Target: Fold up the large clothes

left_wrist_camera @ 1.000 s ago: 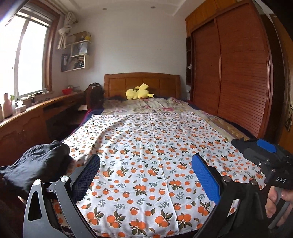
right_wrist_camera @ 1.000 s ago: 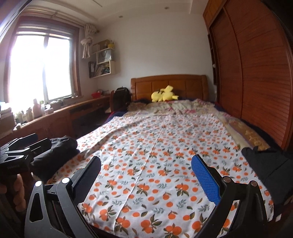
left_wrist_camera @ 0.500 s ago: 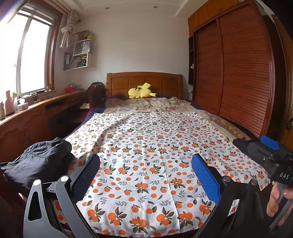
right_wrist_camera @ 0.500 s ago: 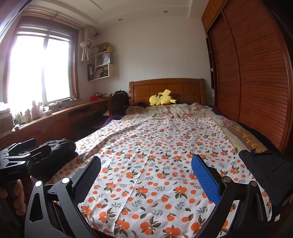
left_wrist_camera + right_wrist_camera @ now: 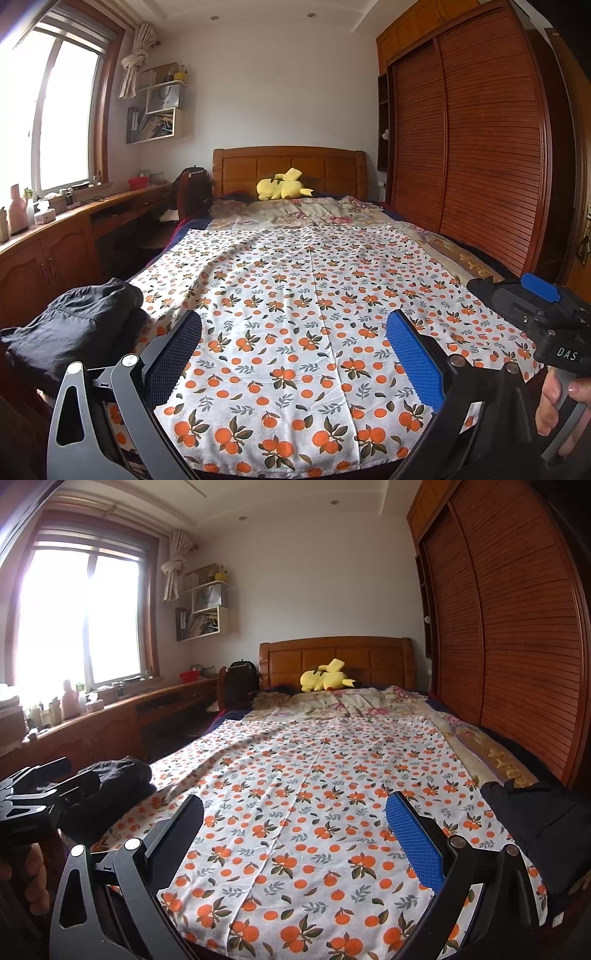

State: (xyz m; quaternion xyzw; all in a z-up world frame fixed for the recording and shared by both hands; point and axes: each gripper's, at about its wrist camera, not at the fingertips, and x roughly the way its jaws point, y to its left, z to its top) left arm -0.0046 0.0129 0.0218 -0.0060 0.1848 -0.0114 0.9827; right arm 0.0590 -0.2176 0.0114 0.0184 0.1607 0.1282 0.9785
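A white cloth printed with oranges [image 5: 306, 317] lies spread flat over the bed. My left gripper [image 5: 295, 358] hovers above its near edge, open and holding nothing. A bundled black garment [image 5: 77, 325] sits at the bed's near left corner, just left of my left fingers. In the right wrist view my right gripper [image 5: 295, 843] is open too, over the same cloth [image 5: 317, 812]. The black bundle [image 5: 122, 775] shows at the left there, and a second black garment [image 5: 535, 819] lies at the bed's right edge beside my right finger.
A yellow plush toy [image 5: 282, 188] lies by the wooden headboard [image 5: 288, 166] on a floral quilt [image 5: 295, 214]. A slatted wardrobe [image 5: 480, 147] lines the right side. A long wooden desk [image 5: 55, 236] runs under the window at left. A hand [image 5: 561, 398] holds the right tool's handle.
Both views have tilted up and drawn back a little, showing more ceiling and wall. Both grippers stay open and the garments have not moved.
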